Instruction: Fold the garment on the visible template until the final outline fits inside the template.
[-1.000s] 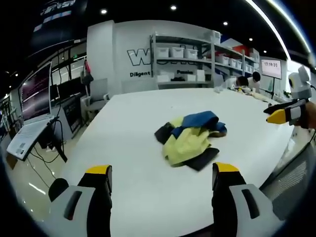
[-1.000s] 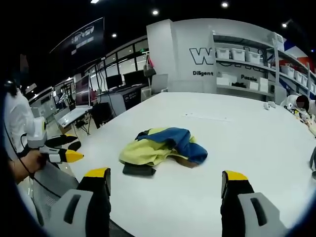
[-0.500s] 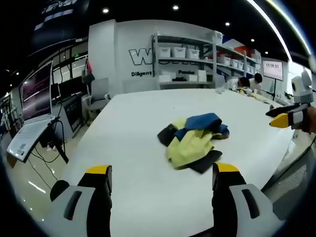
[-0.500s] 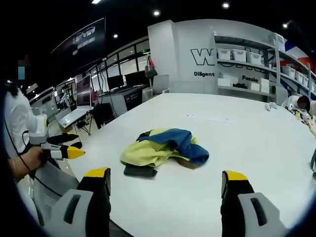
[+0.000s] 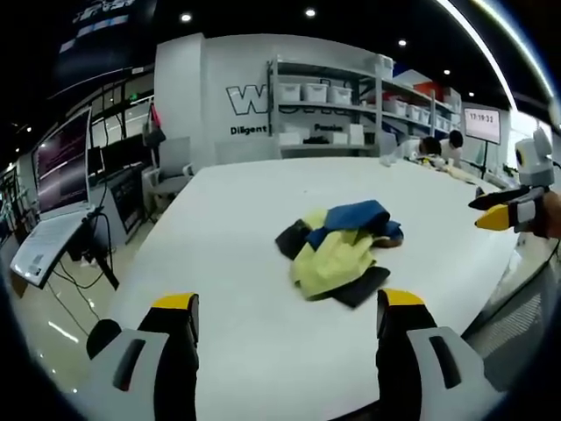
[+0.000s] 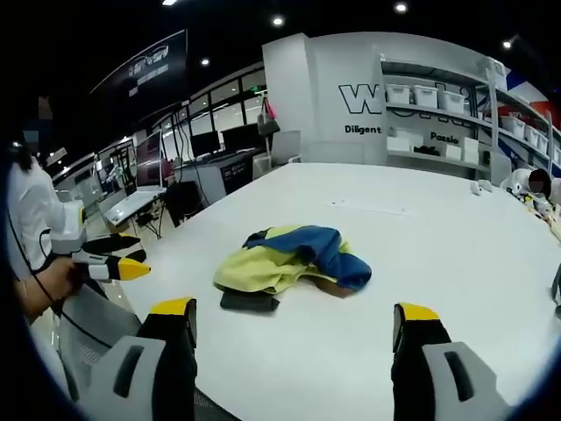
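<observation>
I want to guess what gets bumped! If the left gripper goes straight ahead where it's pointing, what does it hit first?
Probably the crumpled garment. The left gripper is open and aimed across the bare white table toward it, though depth is hard to judge.

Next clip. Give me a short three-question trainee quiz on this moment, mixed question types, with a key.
1. True or false: the crumpled yellow, blue and black garment lies folded flat on the white table.
2. Multiple choice: the left gripper is (a) shut on the garment, (b) open, short of the garment, (c) pressing the table.
3. Fill in: the right gripper has its jaws ____.

Key: 1 false, it lies bunched in a heap. 2 b. 3 open, nothing between them.
</observation>
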The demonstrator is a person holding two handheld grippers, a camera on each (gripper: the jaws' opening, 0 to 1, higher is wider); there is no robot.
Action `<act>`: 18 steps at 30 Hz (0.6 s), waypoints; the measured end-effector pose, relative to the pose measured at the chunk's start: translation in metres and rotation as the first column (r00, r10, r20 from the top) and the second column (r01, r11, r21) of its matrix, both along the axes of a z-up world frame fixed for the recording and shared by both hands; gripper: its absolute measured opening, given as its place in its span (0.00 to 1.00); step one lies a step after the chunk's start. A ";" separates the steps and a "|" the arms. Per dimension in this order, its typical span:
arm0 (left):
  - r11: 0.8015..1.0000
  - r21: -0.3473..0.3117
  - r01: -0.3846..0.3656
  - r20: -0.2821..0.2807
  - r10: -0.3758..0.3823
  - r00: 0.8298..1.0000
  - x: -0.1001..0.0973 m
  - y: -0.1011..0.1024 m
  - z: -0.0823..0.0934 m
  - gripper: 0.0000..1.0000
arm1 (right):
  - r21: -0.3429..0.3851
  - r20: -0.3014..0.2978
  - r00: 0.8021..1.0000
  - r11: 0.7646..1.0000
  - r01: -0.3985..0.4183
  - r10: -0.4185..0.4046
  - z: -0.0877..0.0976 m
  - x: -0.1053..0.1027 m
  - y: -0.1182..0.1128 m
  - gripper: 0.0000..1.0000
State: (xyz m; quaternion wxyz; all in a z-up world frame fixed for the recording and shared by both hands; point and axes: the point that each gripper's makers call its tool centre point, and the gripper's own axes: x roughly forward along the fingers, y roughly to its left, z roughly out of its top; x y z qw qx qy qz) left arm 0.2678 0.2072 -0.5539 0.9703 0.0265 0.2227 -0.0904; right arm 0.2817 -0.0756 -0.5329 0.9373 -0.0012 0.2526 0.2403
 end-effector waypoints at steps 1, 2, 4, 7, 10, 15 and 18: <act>1.000 -0.002 0.000 0.001 0.000 1.000 0.000 0.000 0.000 0.80 | 0.001 0.000 1.000 1.000 0.000 0.000 0.000 0.000 0.000 0.91; 1.000 -0.005 0.000 -0.002 0.000 1.000 0.001 0.000 0.000 0.79 | 0.001 0.000 1.000 1.000 0.000 0.000 0.000 0.000 0.000 0.91; 1.000 -0.011 -0.002 -0.004 0.002 1.000 0.001 0.000 0.000 0.79 | 0.004 -0.001 1.000 1.000 -0.003 0.003 -0.001 0.001 0.001 0.91; 1.000 -0.015 0.001 -0.009 -0.001 1.000 0.004 -0.001 0.001 0.79 | 0.006 -0.003 1.000 1.000 -0.004 0.004 -0.002 0.002 0.002 0.89; 1.000 -0.007 0.006 -0.005 -0.006 1.000 0.010 -0.002 0.004 0.79 | 0.005 0.001 1.000 1.000 -0.014 0.014 -0.003 0.007 0.005 0.89; 1.000 -0.005 0.013 -0.003 -0.013 1.000 0.018 -0.005 0.007 0.78 | 0.006 -0.004 1.000 1.000 -0.025 0.025 -0.004 0.014 0.009 0.88; 1.000 -0.004 0.018 -0.006 -0.018 1.000 0.022 -0.007 0.006 0.77 | -0.002 -0.001 0.999 0.999 -0.035 0.035 -0.004 0.020 0.010 0.87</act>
